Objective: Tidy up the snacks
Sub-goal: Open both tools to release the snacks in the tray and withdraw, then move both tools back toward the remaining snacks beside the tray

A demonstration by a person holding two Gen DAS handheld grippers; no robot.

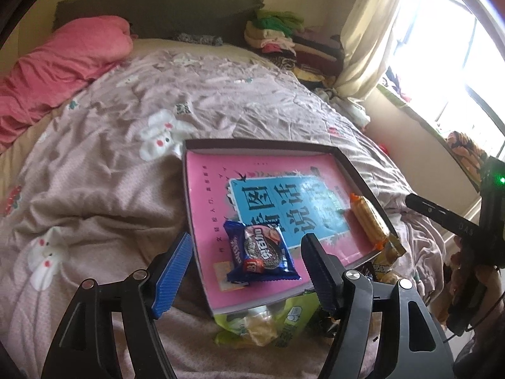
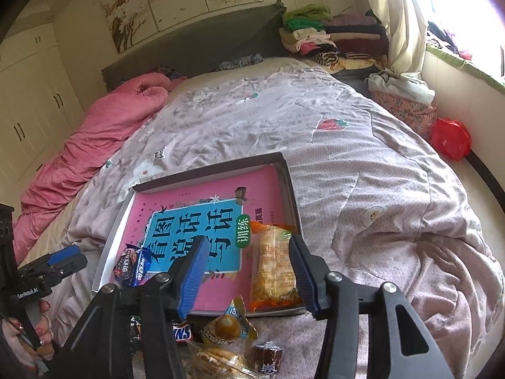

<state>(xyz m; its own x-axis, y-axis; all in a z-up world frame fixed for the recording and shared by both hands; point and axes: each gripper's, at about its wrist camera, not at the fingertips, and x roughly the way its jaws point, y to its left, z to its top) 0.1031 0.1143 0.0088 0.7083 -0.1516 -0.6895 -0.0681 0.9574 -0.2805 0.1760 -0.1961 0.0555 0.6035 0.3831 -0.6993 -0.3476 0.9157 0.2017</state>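
A shallow box [image 1: 265, 144] lined with a pink and blue book lies on the bed; it also shows in the right wrist view [image 2: 208, 170]. A blue cookie pack [image 1: 260, 254] lies at its near left, also seen from the right [image 2: 131, 267]. An orange-ended cracker pack [image 1: 369, 221] lies at its right side [image 2: 274, 265]. My left gripper [image 1: 246, 271] is open just over the blue pack, empty. My right gripper [image 2: 247, 274] is open, its right finger beside the cracker pack. Loose snacks lie before the box: a green bag [image 1: 268, 322], a Snickers bar [image 2: 181, 331], a gold-wrapped sweet [image 2: 225, 325] and a small brown one [image 2: 268, 357].
The bed has a rumpled floral quilt [image 1: 110, 173] and a pink blanket [image 1: 56, 72] at the left. Folded clothes [image 2: 318, 31] are stacked by the headboard. A window and curtain [image 1: 378, 25] stand at the right. A red bag [image 2: 449, 139] lies on the floor.
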